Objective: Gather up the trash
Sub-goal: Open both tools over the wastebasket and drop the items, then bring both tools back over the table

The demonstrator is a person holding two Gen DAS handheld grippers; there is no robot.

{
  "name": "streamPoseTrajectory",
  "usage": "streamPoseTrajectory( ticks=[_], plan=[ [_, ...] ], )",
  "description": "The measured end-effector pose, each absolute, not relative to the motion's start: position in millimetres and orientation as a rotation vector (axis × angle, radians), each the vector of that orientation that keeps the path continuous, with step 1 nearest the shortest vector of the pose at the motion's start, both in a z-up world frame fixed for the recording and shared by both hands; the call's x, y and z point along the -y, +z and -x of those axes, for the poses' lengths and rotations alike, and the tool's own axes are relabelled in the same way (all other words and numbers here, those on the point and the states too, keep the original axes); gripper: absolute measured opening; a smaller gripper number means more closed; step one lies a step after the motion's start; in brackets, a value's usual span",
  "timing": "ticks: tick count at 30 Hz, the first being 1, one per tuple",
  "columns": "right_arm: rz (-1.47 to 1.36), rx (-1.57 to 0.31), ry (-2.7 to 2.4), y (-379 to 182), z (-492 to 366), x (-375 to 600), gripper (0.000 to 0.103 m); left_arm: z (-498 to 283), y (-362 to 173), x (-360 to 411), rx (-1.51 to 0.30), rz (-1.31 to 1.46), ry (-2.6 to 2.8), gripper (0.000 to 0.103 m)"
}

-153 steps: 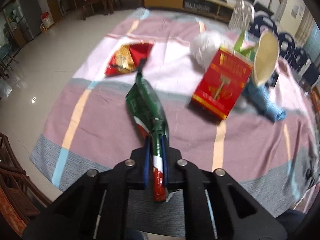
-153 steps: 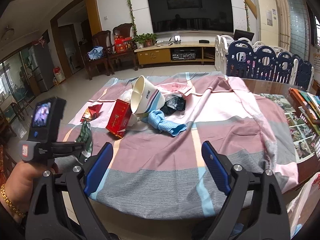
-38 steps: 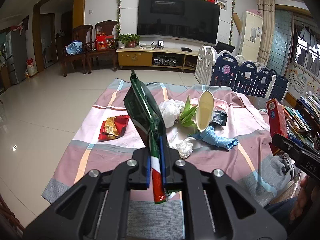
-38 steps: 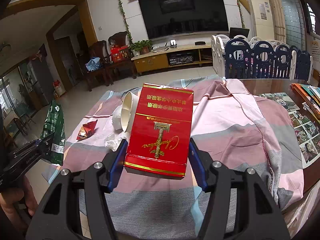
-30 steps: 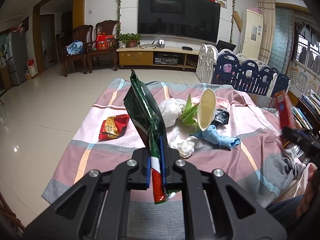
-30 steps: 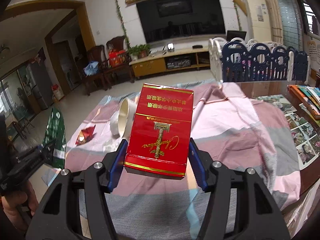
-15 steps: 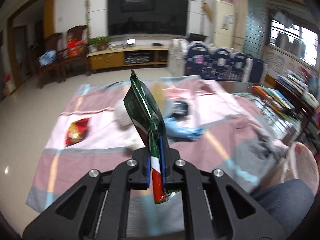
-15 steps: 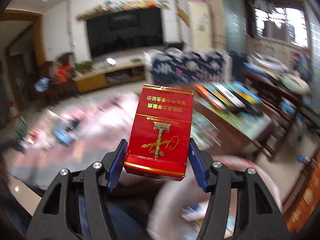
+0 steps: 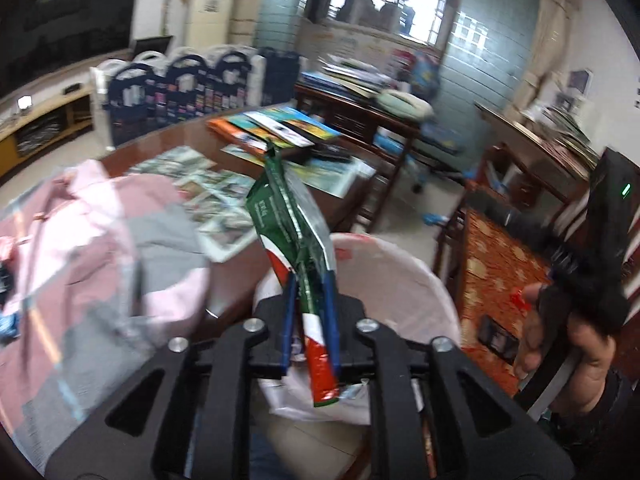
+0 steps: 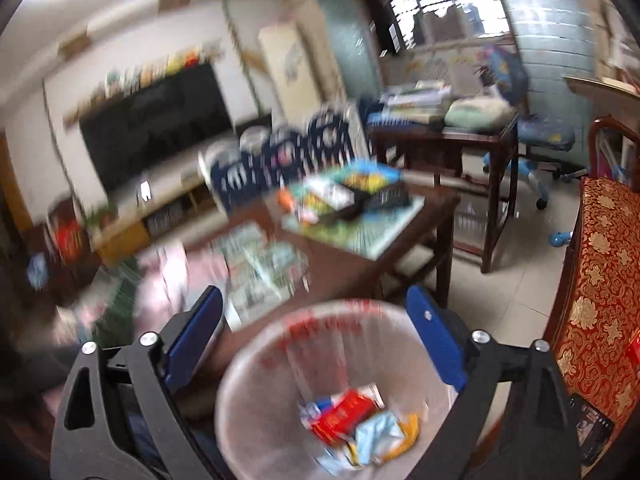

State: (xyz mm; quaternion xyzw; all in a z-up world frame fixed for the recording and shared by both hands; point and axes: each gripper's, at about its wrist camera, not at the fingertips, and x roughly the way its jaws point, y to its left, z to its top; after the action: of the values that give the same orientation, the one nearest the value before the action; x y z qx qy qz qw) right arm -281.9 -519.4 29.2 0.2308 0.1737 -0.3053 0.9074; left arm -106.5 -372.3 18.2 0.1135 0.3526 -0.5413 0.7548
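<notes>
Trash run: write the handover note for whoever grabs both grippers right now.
Left gripper: shut on the green snack wrapper, held above the lined trash bin.
Right gripper: open, empty, over the bin.
Done: the red box lies in the bin among other scraps.
Left: drop the green wrapper in, then return to the cloth-covered table for whatever trash remains; this moment's views do not show it.

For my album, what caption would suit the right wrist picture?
Open right gripper above a lined bin, a red box lying among the trash inside.
</notes>
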Motion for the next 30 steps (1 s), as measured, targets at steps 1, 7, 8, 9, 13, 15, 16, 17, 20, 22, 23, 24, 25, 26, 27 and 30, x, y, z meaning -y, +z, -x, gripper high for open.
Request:
streamPoseTrajectory(
  ticks=[1, 7, 8, 9, 13, 15, 16, 17, 20, 22, 23, 24, 25, 26, 27, 30],
  plan=[
    [-0.477, -0.341, -0.621, 38.0, 283.3, 519.5, 0.092, 112.7, 13.5, 384.7, -0.794, -0.271, -1.206, 0.067],
    [-0.375, -0.375, -0.536, 55.4, 256.4, 487.9, 0.092, 93.8, 7.4, 358.5, -0.755, -0.239, -1.044, 0.088],
    [-0.357, -0.398, -0.504, 50.7, 245.2, 477.3, 0.092, 86.9, 9.9, 344.4, -0.753, -0.209, -1.009, 0.088],
    [-0.345, -0.419, -0.473, 49.6, 233.3, 469.5, 0.092, 79.5, 13.1, 328.0, -0.746, -0.184, -0.968, 0.09],
    [-0.347, -0.477, -0.344, 38.3, 185.3, 425.4, 0.092, 40.9, 31.4, 231.9, -0.674, -0.129, -0.729, 0.094],
    [-0.33, -0.517, -0.254, 33.9, 153.7, 391.2, 0.092, 26.1, 36.2, 180.0, -0.626, -0.133, -0.602, 0.096],
    [-0.318, -0.527, -0.223, 34.4, 141.7, 376.4, 0.092, 20.8, 36.3, 159.6, -0.608, -0.142, -0.546, 0.096],
    [-0.298, -0.537, -0.175, 34.2, 125.4, 354.9, 0.092, 15.9, 37.0, 140.1, -0.595, -0.153, -0.489, 0.097],
    [-0.265, -0.547, -0.06, 37.7, 86.4, 301.6, 0.092, 0.3, 32.7, 83.0, -0.585, -0.163, -0.325, 0.097],
    [-0.275, -0.547, 0.002, 40.5, 64.9, 271.6, 0.092, -7.4, 25.5, 51.6, -0.599, -0.133, -0.249, 0.097],
    [-0.272, -0.559, 0.028, 40.5, 51.8, 254.9, 0.092, -10.3, 21.4, 37.9, -0.603, -0.121, -0.214, 0.097],
    [-0.269, -0.564, 0.048, 40.2, 44.8, 242.4, 0.092, -12.5, 17.5, 26.7, -0.604, -0.117, -0.188, 0.097],
    [-0.262, -0.561, 0.074, 37.1, 35.1, 228.3, 0.092, -13.3, 12.2, 16.0, -0.605, -0.109, -0.153, 0.097],
    [-0.248, -0.558, 0.085, 32.9, 32.1, 216.4, 0.092, -14.7, 6.5, 8.1, -0.604, -0.095, -0.134, 0.097],
    [-0.223, -0.565, 0.081, 25.9, 26.7, 206.7, 0.092, -16.7, 2.9, -0.3, -0.605, -0.085, -0.124, 0.097],
    [-0.168, -0.612, 0.06, 10.3, 22.3, 189.9, 0.092, -24.6, -13.4, -8.5, -0.657, -0.077, -0.095, 0.097]
  ],
)
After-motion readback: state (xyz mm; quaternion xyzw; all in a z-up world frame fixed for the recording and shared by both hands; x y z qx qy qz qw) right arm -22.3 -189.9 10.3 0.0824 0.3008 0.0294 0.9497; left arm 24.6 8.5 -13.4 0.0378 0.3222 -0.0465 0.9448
